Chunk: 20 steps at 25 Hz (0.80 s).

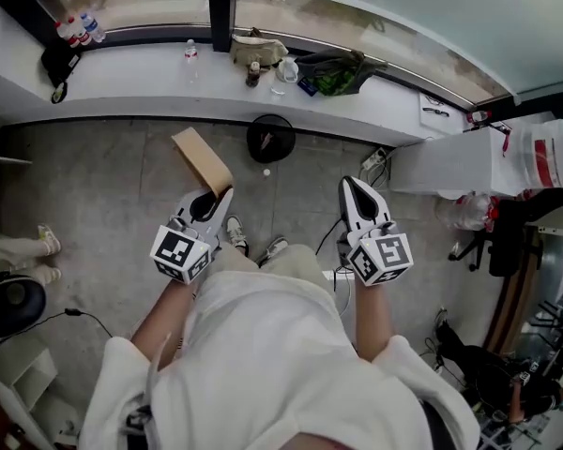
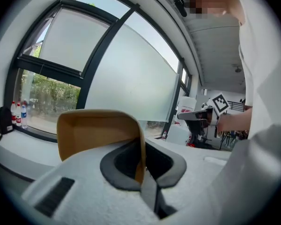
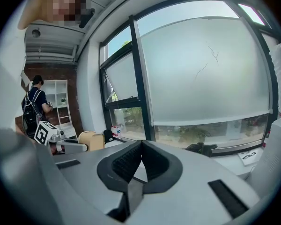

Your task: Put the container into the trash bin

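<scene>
A tan cardboard container [image 1: 204, 160] sticks out ahead of my left gripper [image 1: 216, 202], which is shut on one of its walls. In the left gripper view the container [image 2: 94, 131] fills the space above the jaws, its open side facing the camera, its right wall pinched in my left gripper [image 2: 141, 171]. The black round trash bin [image 1: 270, 139] stands on the floor by the window ledge, just beyond and right of the container. My right gripper [image 1: 350, 186] is shut and holds nothing; its jaws meet in the right gripper view [image 3: 141, 144].
The white window ledge [image 1: 150, 73] carries bottles [image 1: 190, 56], bags [image 1: 334, 71] and small items. A small white scrap [image 1: 266, 172] lies by the bin. A power strip [image 1: 372, 162] and black chairs [image 1: 507, 232] are at right. Another person's feet [image 1: 45, 244] stand at left.
</scene>
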Available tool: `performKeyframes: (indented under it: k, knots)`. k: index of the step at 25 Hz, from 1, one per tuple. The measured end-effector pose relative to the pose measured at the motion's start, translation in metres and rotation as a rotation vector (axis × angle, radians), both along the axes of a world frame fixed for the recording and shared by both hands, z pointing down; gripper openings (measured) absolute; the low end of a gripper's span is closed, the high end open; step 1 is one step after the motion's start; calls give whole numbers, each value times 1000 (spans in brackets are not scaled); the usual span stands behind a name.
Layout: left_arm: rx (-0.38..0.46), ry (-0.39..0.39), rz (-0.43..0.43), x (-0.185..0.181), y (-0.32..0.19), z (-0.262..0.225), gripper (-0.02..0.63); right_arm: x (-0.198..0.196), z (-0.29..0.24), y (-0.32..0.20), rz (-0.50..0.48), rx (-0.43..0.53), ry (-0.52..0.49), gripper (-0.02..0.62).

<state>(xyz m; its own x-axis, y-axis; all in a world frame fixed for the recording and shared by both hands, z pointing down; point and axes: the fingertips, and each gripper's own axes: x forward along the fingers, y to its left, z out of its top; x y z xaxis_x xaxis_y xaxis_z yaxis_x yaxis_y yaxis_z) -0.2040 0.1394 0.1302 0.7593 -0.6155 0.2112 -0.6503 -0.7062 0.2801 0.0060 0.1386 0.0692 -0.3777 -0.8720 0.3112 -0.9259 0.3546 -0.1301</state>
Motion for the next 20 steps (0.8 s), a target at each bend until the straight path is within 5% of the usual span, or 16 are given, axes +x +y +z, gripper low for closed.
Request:
performKeyframes:
  k: [10,20]
  knots:
    - [-35,-74,27,51,-69,17,20,52,25,-76,11,-25,-44,2]
    - [-88,-210,111,115,-119,59,20,75,77,-141,-102,-88,-52,2]
